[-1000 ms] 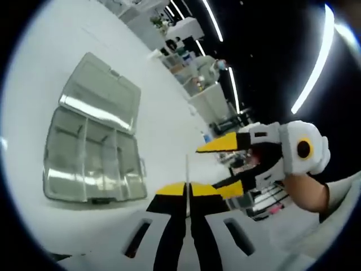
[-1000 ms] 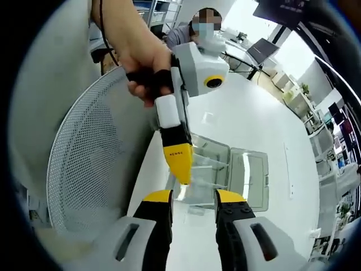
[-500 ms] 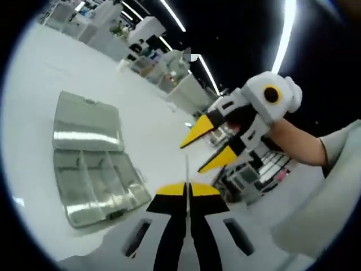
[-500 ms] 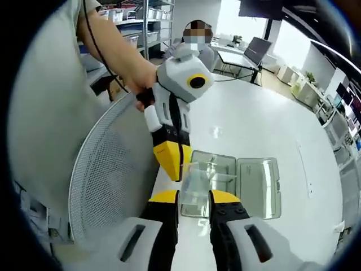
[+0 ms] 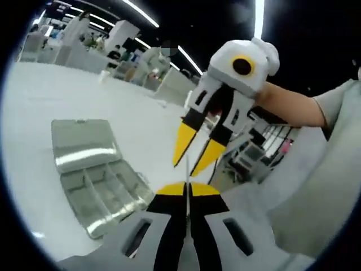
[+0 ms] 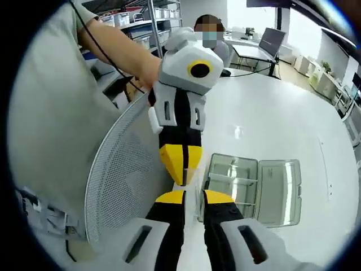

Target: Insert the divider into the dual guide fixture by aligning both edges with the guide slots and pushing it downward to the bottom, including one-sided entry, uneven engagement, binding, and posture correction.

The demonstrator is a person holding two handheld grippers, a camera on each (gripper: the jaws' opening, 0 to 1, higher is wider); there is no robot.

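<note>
Left gripper [image 5: 187,191] pinches the thin clear divider [image 5: 186,169] edge-on | right gripper [image 5: 193,155] slightly parted, tips beside divider | open box [image 5: 93,180] on table [image 5: 51,96] at 9 o'clock.

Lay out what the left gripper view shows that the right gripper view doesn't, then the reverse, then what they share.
Left gripper view: light strips on a dark ceiling, and the thin divider seen edge-on, clamped in the left gripper. Right gripper view: a mesh chair back, a monitor and a person beyond the table. Both: the open clear box on the white table, and the right gripper, jaws apart, close to the left one.
</note>
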